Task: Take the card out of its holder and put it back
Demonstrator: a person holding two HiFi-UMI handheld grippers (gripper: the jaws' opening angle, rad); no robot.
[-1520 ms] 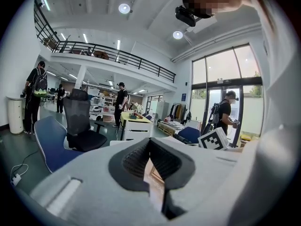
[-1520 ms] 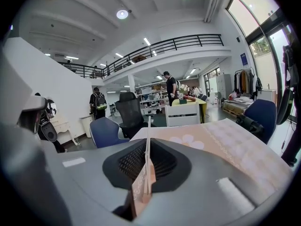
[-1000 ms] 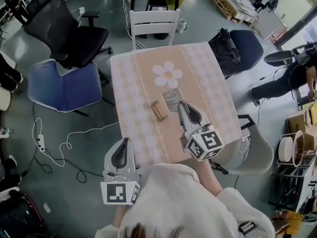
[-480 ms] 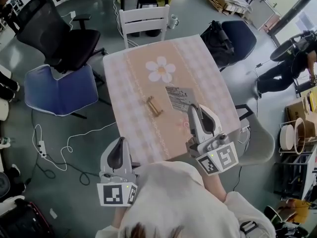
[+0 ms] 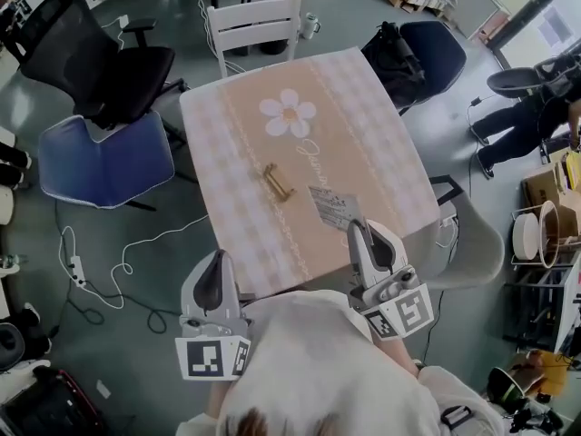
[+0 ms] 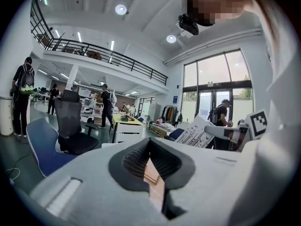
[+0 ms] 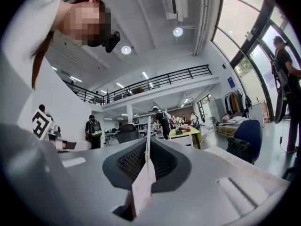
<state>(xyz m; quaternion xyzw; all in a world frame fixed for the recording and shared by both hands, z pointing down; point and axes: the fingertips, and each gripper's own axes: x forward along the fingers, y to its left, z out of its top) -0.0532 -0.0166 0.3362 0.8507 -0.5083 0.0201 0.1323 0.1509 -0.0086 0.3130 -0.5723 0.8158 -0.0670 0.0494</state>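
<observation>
Surface (image 5: 238, 143): pink-and-peach check cloth; white flower (image 5: 288, 116) with orange centre; card (image 5: 334, 209): white, dark print; holder (image 5: 278, 182): tan; left claw (image 5: 216, 260) and right claw (image 5: 360, 229): grey, black pads, black-and-white markers; white chair (image 5: 254, 27); blue chair (image 5: 104, 157); black chair (image 5: 91, 57); floor (image 5: 136, 271): grey-green.

The right claw (image 5: 357, 228) held a white printed card (image 5: 332, 207) over the pink checked bench (image 5: 363, 125), right of the small wooden holder (image 5: 279, 181). The left claw (image 5: 216, 260) hung off the bench's near edge.
</observation>
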